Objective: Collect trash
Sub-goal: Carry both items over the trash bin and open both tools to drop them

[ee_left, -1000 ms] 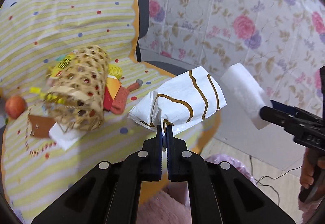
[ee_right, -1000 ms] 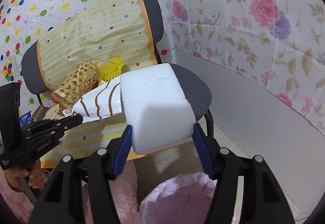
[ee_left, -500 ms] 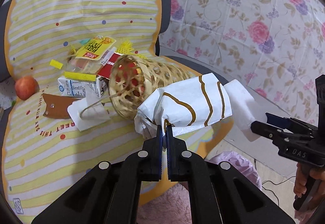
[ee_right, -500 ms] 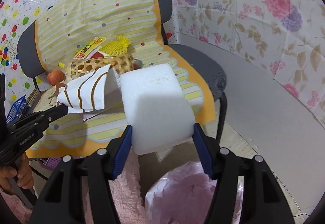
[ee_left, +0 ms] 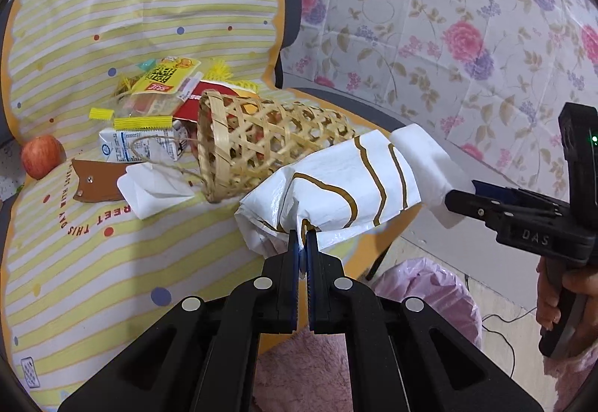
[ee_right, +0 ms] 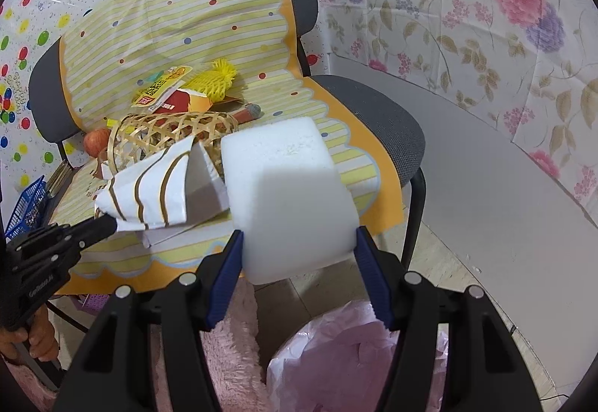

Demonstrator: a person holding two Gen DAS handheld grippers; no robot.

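On the far left of the chair seat you see a red apple (ee_left: 40, 156) on the striped yellow cover (ee_left: 112, 262). Beside it lie a brown leather piece (ee_left: 99, 178), a milk carton (ee_left: 142, 146) and a folded white tissue (ee_left: 155, 187). A woven bamboo basket (ee_left: 261, 146) lies on its side near the middle, with snack wrappers (ee_left: 164, 77) behind it.

Your left gripper (ee_left: 302, 243) is pressed together on the edge of a white paper bag with brown lines (ee_left: 336, 187), held clear of the seat in front of the basket.

Your right gripper (ee_right: 299, 255) clamps a white foam block (ee_right: 287, 195) between its blue pads (ee_right: 228, 273); the jaws stand wide, both pads against the block's sides. The block sits just right of the paper bag.

Below both grippers, a bin lined with a pink bag (ee_right: 358, 356) stands on the floor beside the chair's front edge.
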